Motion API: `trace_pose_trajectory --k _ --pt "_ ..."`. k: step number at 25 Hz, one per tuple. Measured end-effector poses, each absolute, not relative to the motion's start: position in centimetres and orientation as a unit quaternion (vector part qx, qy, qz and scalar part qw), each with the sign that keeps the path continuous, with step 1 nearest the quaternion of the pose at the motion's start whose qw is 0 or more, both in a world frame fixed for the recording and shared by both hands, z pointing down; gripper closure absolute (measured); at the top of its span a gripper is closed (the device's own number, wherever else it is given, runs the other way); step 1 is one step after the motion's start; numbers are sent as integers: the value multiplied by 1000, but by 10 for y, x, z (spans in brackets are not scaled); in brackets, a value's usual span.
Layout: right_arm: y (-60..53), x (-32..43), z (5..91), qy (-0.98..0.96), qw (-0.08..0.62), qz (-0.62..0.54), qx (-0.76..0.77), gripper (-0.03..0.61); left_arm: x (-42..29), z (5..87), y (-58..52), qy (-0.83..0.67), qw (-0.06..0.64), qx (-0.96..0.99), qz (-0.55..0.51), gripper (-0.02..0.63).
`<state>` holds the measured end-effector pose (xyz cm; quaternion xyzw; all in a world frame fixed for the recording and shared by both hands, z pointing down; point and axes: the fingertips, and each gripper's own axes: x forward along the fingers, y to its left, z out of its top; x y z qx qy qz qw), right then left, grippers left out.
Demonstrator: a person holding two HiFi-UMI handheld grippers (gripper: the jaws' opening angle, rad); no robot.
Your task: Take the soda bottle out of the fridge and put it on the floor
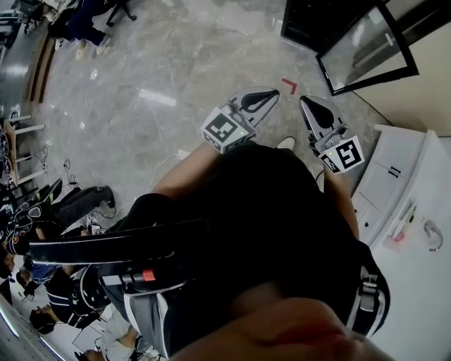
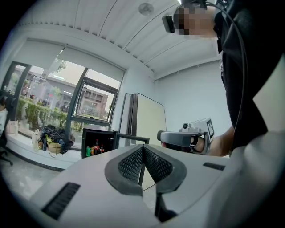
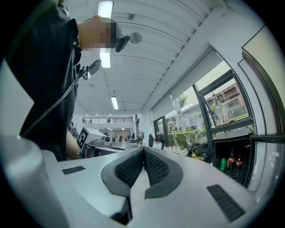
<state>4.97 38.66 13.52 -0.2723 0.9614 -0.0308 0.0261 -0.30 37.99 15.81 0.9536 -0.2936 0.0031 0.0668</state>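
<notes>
Left gripper (image 2: 142,149) and right gripper (image 3: 144,151) both closed, empty, well off the open fridge (image 3: 215,156). Step closer, spread one's jaws, square up on soda bottle (image 3: 231,161).

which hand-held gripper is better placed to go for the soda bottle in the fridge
Right, narrowly: the right hand-held gripper sits about squarely before the open fridge; the left hand-held gripper is off to the side. Both are shut, empty.

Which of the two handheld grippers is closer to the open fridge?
Right. The right gripper hangs just short of the fridge, near the corner of its open glass door. The left gripper is beside it, farther from the door. Both are shut and empty.
</notes>
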Motion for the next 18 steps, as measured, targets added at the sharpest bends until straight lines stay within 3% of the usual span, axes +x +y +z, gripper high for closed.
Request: trace_pose_trajectory --k 18 --pt "360 135 150 961 21 -35 -272 569 89 165 354 -294 71 953 17 612"
